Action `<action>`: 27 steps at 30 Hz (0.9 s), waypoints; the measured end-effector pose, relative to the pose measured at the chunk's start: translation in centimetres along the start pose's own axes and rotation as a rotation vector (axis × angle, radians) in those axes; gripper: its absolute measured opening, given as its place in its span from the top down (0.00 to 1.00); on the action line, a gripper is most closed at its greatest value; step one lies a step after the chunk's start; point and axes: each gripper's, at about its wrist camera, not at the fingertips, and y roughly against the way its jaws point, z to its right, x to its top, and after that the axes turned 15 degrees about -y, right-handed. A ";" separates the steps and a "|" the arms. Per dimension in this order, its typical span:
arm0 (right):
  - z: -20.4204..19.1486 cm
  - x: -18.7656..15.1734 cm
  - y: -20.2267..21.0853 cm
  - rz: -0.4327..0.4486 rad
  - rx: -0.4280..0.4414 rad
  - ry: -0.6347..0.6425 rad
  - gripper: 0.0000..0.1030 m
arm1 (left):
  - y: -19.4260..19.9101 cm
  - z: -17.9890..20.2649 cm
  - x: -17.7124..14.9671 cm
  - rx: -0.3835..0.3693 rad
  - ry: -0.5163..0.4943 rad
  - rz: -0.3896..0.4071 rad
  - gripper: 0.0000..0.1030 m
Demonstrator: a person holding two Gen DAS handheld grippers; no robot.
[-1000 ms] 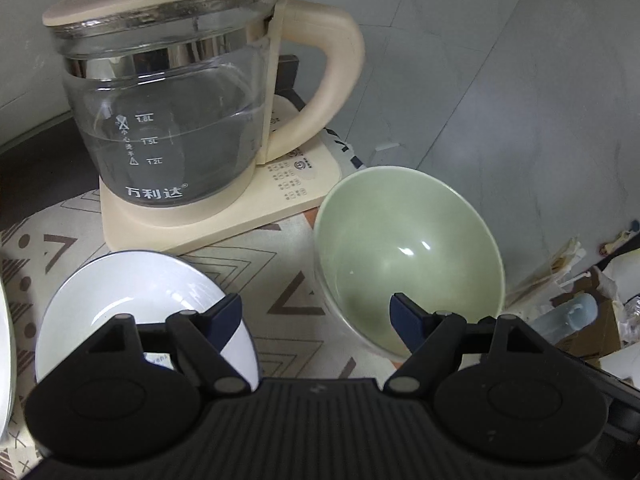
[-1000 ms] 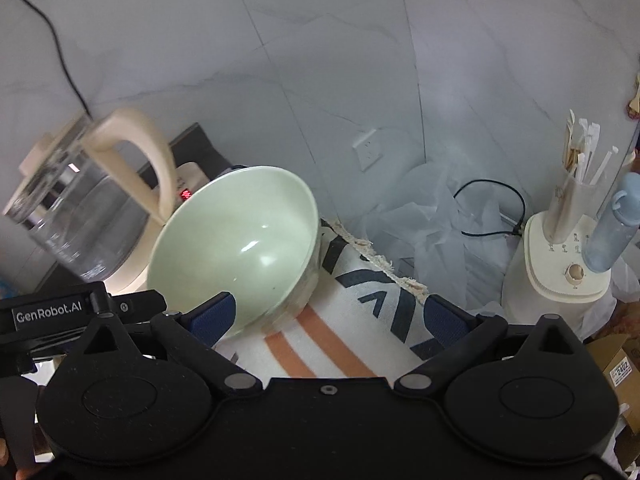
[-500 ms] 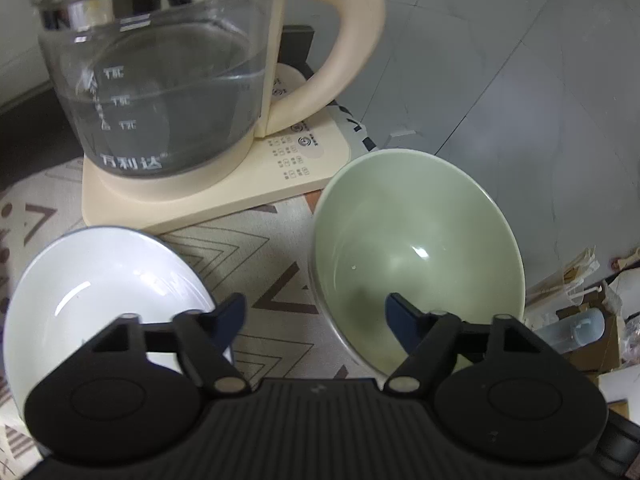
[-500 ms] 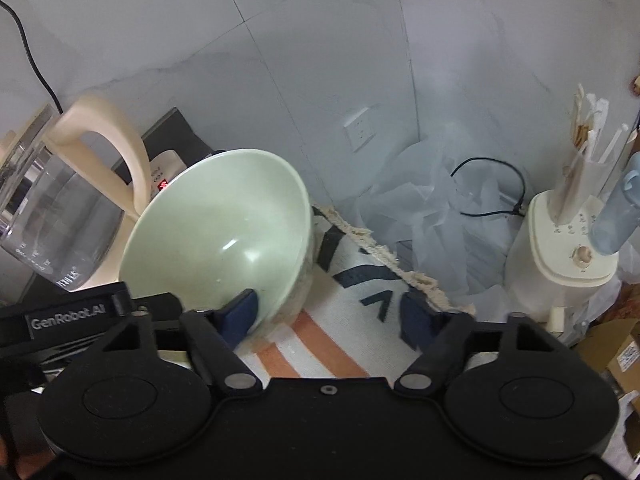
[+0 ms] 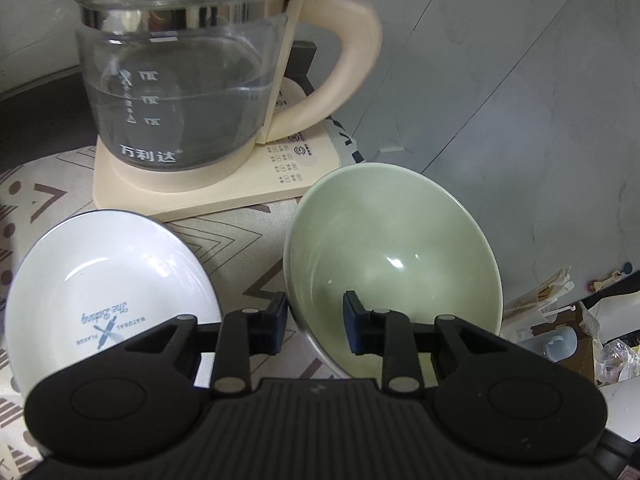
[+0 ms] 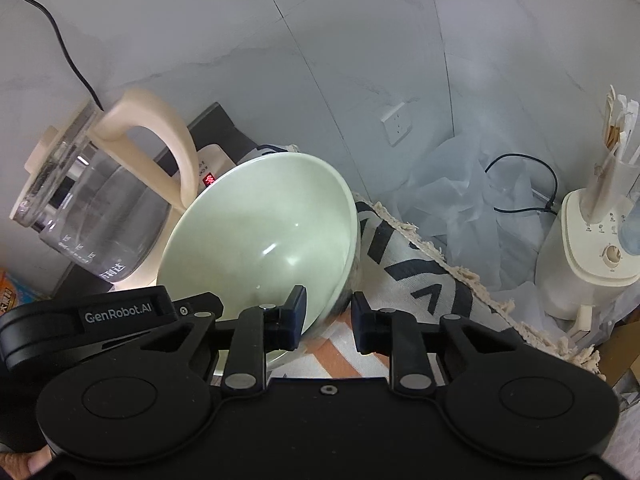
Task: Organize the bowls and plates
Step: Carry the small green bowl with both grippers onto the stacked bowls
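Note:
A pale green bowl [image 5: 394,248] stands tilted on the patterned cloth, right of a white plate [image 5: 108,280] with blue print. My left gripper [image 5: 315,322] straddles the bowl's near left rim, one finger inside and one outside, jaws closed on the rim. In the right wrist view the same green bowl [image 6: 264,232] has my right gripper [image 6: 329,320] closed over its right rim, one finger inside, one outside. The left gripper's body [image 6: 80,320] shows at the left of that view.
A glass kettle [image 5: 180,92] on a cream base [image 5: 224,196] stands just behind the plate and bowl. The marble wall [image 6: 360,40] is close behind. A cream appliance [image 6: 588,252] with straws, plastic film [image 6: 452,188] and a cord sit right of the cloth's frayed edge.
Both grippers have narrowed from wide open to closed on the green bowl's rim, left on its left side, right on its right side. The bowl now sits higher and more tilted.

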 end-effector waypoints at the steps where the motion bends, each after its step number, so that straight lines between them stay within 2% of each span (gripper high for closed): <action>1: 0.0 0.0 0.3 0.003 0.004 0.001 0.77 | 0.4 0.1 -0.1 0.003 0.001 0.004 0.73; 8: -0.3 -0.4 2.5 0.026 0.038 0.007 0.77 | 3.1 0.0 -0.7 0.016 0.019 0.040 0.73; 27: -1.3 -4.0 8.8 0.058 0.130 0.055 0.77 | 11.0 -0.3 -5.7 0.060 0.053 0.116 0.73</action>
